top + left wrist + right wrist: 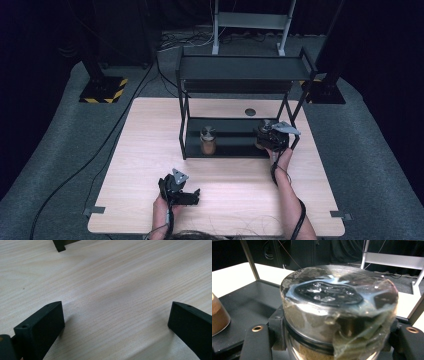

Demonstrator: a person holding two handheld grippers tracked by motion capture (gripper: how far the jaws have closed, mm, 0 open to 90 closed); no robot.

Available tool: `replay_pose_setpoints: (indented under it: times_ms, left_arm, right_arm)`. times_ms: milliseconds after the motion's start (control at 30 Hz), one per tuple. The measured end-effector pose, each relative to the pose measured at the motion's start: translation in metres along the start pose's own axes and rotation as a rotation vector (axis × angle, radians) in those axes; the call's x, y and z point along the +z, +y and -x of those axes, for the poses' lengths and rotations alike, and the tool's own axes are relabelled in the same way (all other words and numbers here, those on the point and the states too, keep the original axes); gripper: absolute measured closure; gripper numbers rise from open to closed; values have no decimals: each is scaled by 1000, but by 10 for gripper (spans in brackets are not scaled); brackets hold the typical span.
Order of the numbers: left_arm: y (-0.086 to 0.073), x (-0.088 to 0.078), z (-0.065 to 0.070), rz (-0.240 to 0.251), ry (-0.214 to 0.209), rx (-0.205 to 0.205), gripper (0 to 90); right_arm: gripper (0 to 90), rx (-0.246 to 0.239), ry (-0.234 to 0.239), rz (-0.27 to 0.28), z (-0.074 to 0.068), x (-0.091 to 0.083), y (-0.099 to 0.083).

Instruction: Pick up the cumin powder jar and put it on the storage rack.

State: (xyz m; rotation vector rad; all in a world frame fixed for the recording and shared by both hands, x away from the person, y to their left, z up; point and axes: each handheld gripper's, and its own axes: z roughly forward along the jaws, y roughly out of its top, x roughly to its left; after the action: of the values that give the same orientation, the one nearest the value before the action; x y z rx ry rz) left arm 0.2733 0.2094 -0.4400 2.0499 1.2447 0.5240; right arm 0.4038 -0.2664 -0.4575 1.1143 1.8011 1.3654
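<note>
A jar with a silver lid point(337, 297) under clear wrap, brown contents below, sits between the jaws of my right gripper point(334, 338), which is shut on its neck. In the high view that right gripper point(266, 136) reaches into the right end of the black rack's lower shelf point(235, 146). A second jar point(208, 140) with brown contents stands on the same shelf to the left, and its edge point(218, 315) appears in the right gripper view. My left gripper point(191, 196) rests low over the wooden table point(145, 150), jaws open point(116, 315) with bare wood between them.
The black two-tier rack point(240, 67) stands at the table's far middle; one of its feet point(59, 246) appears ahead of the left gripper. A round cable hole point(250, 112) lies behind it. Cables and stand bases sit on the grey floor beyond.
</note>
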Motion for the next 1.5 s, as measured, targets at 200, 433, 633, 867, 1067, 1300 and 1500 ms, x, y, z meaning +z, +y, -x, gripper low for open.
replay_pose_setpoints:
  times_ms: [200,433,633,867,1067,1300,1500]
  left_arm:
    - [0,0,0,0,0,0,1]
    - [0,0,0,1,0,0,1]
    - [0,0,0,3,0,-3,1]
    - [0,0,0,3,0,-3,1]
    - [0,0,0,3,0,-3,1]
    - [0,0,0,3,1,-3,2]
    - [0,0,0,3,0,-3,2]
  right_arm:
    - [307,-18,8,0,-3,2,-2]
    - [307,-21,15,-5,-3,4,-3]
    - [307,-19,14,-6,-2,4,-4]
    - [306,-20,21,-13,0,4,-4]
    - [307,-29,21,-21,-1,6,-3]
    - [306,-37,23,-25,0,5,-4]
    - [306,-35,26,-27,0,5,-4]
